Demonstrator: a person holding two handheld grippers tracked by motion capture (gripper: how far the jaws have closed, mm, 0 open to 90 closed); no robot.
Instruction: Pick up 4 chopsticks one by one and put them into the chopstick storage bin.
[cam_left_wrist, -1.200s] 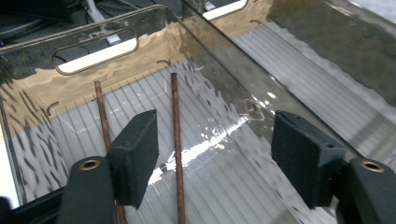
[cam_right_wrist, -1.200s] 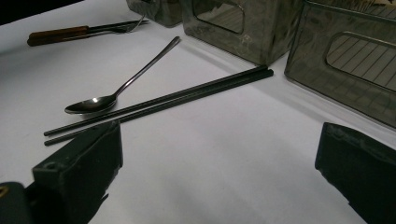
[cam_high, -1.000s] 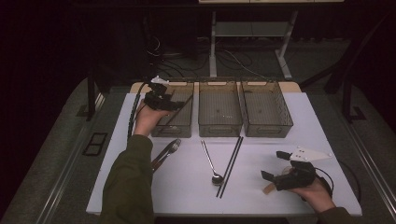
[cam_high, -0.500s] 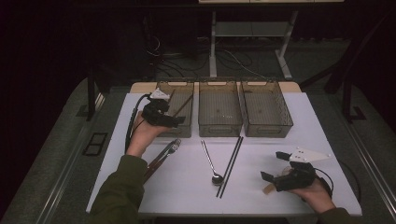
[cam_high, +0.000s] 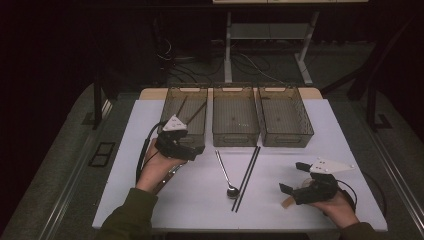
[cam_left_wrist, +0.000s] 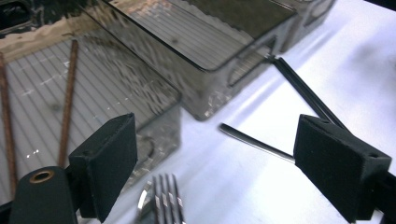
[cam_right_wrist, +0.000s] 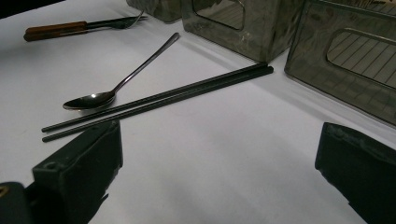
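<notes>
- Left tool (cam_high: 192, 150), jaws wide with nothing between them, has just been opening; it hangs at the near edge of the left bin (cam_high: 184, 114), where brown chopsticks (cam_left_wrist: 67, 95) lie.
- Fork (cam_left_wrist: 164, 198) lies right below its jaws, likely the next pick.
- Right tool (cam_high: 291, 182) rests open, near right on the worktop (cam_high: 200, 200).
- Spoon (cam_high: 225, 172) and black chopsticks (cam_high: 248, 176) wait at centre, unsorted.

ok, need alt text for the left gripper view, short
The left gripper's two black jaws stand open above fork tines on the white table. Beyond lie a spoon handle and black chopsticks; two brown chopsticks rest inside the nearest clear bin.
</notes>
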